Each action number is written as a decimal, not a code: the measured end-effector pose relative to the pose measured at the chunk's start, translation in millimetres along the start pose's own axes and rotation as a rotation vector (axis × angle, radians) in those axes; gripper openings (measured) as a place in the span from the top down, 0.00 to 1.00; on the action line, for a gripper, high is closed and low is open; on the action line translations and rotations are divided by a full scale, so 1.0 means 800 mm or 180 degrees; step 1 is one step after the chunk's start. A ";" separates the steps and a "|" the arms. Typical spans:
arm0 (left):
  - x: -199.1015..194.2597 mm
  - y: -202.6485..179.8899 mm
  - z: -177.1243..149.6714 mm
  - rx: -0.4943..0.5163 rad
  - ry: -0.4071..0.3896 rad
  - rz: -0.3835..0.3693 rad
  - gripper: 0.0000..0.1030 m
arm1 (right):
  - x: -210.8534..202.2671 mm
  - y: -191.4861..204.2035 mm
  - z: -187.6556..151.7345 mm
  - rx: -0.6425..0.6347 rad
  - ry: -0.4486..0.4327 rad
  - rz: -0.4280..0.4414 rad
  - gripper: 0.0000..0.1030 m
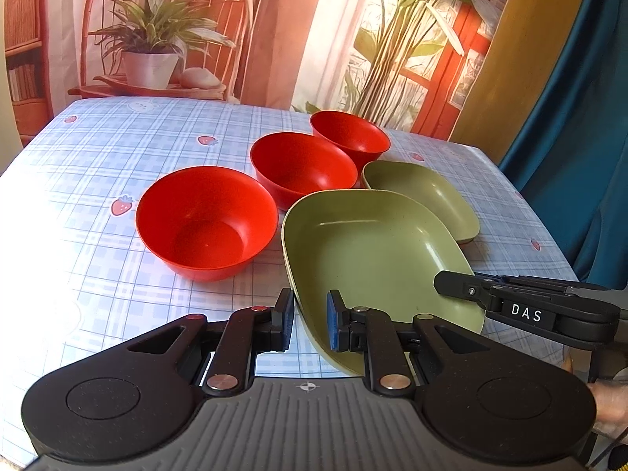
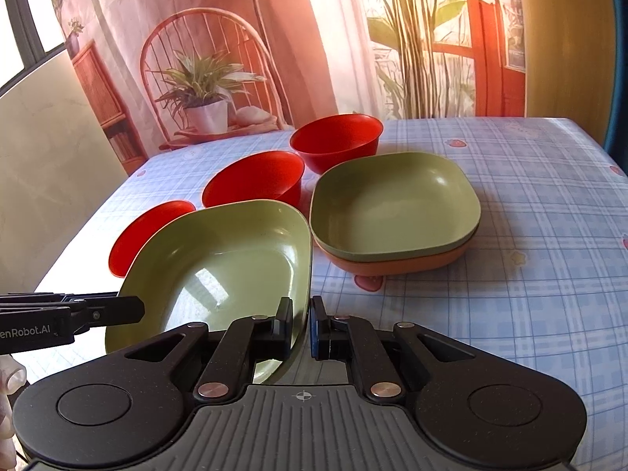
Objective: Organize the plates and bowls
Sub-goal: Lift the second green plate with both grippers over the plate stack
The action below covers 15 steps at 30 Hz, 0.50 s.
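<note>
A green square plate (image 1: 376,251) (image 2: 219,259) is tilted above the table. My right gripper (image 2: 301,324) is shut on its near right rim. My left gripper (image 1: 310,320) straddles its left rim with a gap between the pads, not clamped. A second green plate (image 2: 392,200) (image 1: 424,196) sits on an orange plate (image 2: 400,265) to the right. Three red bowls stand in a row: near (image 1: 206,221) (image 2: 137,231), middle (image 1: 302,167) (image 2: 255,178), far (image 1: 349,135) (image 2: 335,137).
The table has a blue checked cloth with strawberries (image 1: 98,180) (image 2: 530,216). A printed backdrop of a chair and plants hangs behind it (image 1: 165,39). A blue curtain (image 1: 581,137) hangs at the right. The table's right edge is near the plate stack.
</note>
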<state>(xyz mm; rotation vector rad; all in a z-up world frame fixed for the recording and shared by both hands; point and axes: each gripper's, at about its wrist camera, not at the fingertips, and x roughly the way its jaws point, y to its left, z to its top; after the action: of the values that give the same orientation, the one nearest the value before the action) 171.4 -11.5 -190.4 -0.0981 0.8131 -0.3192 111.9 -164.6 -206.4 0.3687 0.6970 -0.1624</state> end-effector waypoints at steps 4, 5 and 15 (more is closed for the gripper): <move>0.000 -0.006 0.000 0.0025 0.0011 -0.0014 0.82 | -0.003 -0.006 0.001 0.0038 -0.0025 0.0000 0.92; 0.001 -0.007 0.000 0.0033 0.0013 -0.0021 0.82 | -0.004 -0.008 0.001 0.0048 -0.0031 0.0000 0.92; 0.008 -0.020 0.020 0.0144 -0.0003 -0.0125 0.82 | -0.011 -0.025 0.012 0.0135 -0.0147 -0.0020 0.92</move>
<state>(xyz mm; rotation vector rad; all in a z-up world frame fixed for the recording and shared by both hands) 183.0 -29.3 -180.4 -0.0720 0.8033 -0.3743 105.6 -186.7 -199.8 0.4021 0.6501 -0.1914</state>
